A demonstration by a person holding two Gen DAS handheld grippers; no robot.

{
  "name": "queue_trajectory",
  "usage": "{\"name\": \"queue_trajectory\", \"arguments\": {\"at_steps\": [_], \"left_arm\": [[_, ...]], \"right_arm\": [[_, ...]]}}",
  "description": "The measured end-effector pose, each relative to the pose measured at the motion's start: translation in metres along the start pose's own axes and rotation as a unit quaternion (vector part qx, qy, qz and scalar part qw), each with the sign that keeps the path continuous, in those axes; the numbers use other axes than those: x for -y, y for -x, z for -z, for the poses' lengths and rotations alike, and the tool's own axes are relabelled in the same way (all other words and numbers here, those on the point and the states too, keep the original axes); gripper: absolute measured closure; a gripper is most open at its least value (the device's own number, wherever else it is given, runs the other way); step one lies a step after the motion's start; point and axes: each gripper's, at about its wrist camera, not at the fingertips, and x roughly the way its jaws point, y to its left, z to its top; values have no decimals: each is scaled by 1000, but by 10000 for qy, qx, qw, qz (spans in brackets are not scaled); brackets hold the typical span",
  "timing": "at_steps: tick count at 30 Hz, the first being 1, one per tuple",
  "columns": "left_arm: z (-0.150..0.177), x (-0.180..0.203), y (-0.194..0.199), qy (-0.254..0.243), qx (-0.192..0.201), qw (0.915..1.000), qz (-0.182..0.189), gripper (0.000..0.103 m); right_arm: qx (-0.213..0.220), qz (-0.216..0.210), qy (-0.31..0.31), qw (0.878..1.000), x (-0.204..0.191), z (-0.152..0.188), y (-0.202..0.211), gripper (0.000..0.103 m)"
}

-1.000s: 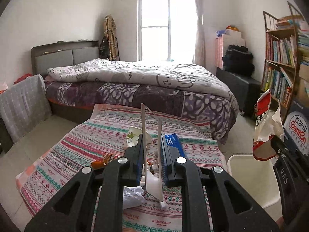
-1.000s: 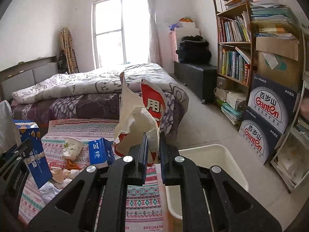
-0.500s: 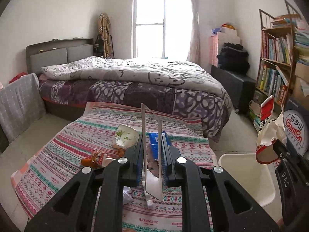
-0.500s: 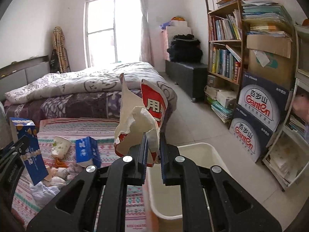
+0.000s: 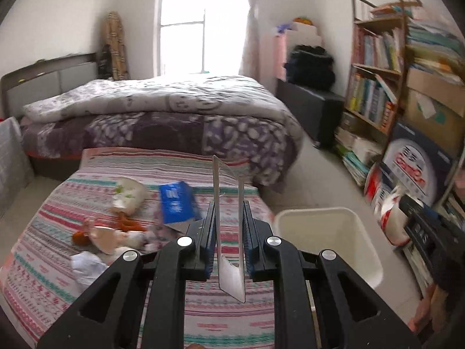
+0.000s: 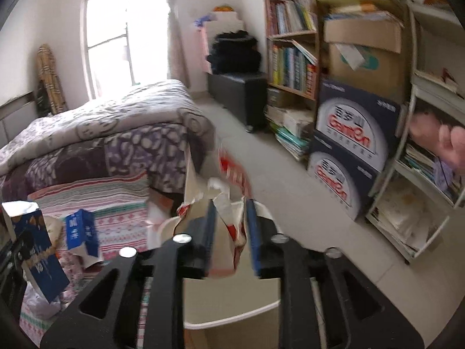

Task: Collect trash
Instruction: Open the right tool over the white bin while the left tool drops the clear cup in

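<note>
My right gripper [image 6: 229,232] is opening above the white bin [image 6: 232,324], with the torn red and white wrapper [image 6: 229,218] between its pads. The wrapper could catch on a pad and fall beside the bin. My left gripper [image 5: 228,241] is clamped on a blue box [image 6: 37,250], well left of the bin. The bin looks empty, I think, but the picture is blurry.

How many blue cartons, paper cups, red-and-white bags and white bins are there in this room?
Blue cartons: 2, the held carton and the loose carton
Paper cup: 1
Red-and-white bag: 1
White bin: 1
Total: 5
</note>
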Motion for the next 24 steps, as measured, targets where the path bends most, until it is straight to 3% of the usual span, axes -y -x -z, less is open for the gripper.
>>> {"name": "queue_trajectory", "arguments": {"at_steps": [4,6,10,18,19,21,24], "left_arm": [[3,28,-7,-198,-162,9992,291,86],[3,40,-13,-265,-261,9985,412,85],[2,60,-26,-324,-505,9961,649,85],[-10,96,-52,-216,-986,9860,1329,85],[-11,100,-53,-217,-1016,9846,1405,82],[-17,105,-56,-238,-1105,9816,1536,43],[-23,103,-52,-238,-1011,9830,1517,31]], "right_arm": [[-63,299,-392,9988,36,-7,-7,37],[-91,436,-566,9974,52,-10,-10,27],[-136,691,-1021,9923,85,-18,-13,17],[-372,617,-1663,9834,118,-27,-18,13],[-392,592,-1700,9829,119,-28,-18,13],[-400,565,-1744,9822,121,-29,-17,13],[-406,494,-1795,9817,120,-31,-15,11]]}}
